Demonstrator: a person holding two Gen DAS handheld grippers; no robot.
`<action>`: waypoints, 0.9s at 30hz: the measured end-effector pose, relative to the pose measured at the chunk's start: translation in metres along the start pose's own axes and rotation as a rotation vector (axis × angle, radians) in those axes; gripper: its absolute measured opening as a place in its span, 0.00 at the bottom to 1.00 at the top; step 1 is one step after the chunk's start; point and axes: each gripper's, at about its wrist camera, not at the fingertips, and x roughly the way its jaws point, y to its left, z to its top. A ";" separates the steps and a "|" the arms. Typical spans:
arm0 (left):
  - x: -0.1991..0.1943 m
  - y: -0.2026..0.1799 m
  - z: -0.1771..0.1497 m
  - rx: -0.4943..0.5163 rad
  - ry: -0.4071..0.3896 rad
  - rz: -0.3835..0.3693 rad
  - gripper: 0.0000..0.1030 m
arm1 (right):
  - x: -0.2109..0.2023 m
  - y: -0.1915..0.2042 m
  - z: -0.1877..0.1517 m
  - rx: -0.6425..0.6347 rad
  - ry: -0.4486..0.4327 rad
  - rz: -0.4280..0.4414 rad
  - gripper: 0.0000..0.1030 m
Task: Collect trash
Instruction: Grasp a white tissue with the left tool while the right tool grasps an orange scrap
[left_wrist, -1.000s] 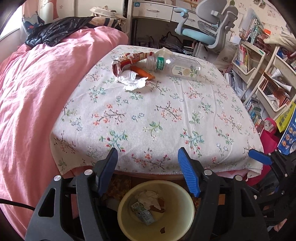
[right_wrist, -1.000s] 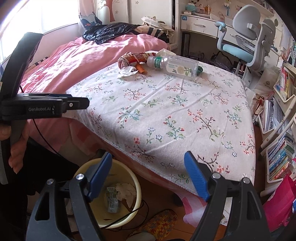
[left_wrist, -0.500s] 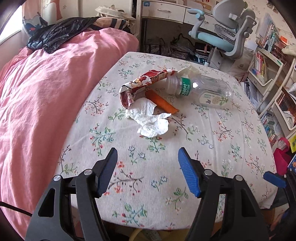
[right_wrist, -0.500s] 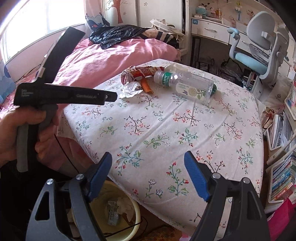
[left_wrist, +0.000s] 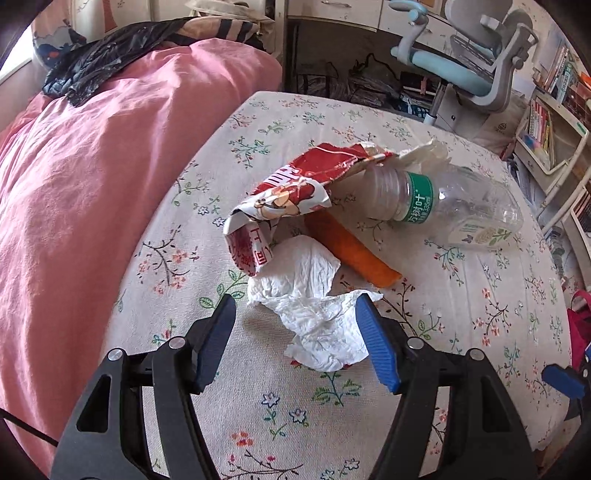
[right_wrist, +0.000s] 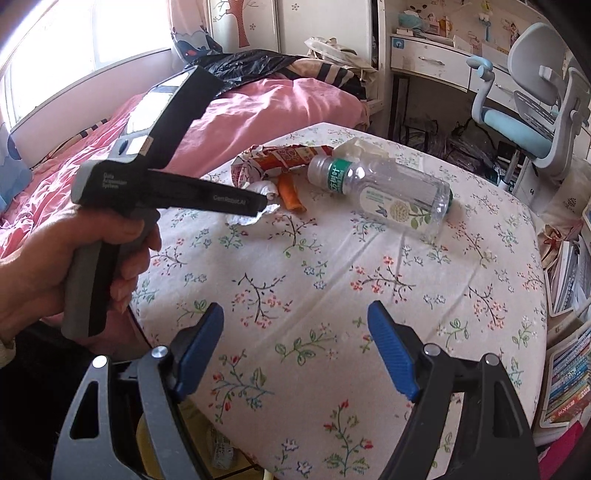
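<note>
The left gripper (left_wrist: 295, 314), jaws wide, straddles a crumpled tissue (left_wrist: 314, 317) on the floral table (left_wrist: 461, 332). The right gripper (right_wrist: 295, 332) waits wide and empty nearer. Beyond lie a red wrapper (left_wrist: 295, 188), orange stick (left_wrist: 351, 251) and plastic bottle (left_wrist: 443, 203): all four pieces seem uncollected.

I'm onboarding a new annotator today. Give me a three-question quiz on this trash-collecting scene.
1. True or false: the left tool is shut on the crumpled white tissue.
2. Which lies nearest the clear plastic bottle's neck? A) red snack wrapper B) yellow sponge C) metal spoon
3. Fill in: the orange stick-shaped piece lies between the tissue and the ____.

Key: 1 false; 2 A; 3 bottle
</note>
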 end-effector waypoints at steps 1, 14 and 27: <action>0.003 -0.001 0.000 0.022 0.015 0.000 0.41 | 0.002 0.001 0.003 -0.002 -0.004 0.002 0.75; -0.061 0.011 0.011 0.049 -0.003 -0.135 0.10 | 0.049 0.007 0.038 -0.010 0.013 0.027 0.70; -0.064 0.038 0.028 -0.015 0.003 -0.128 0.10 | 0.095 0.009 0.070 0.011 0.029 0.023 0.58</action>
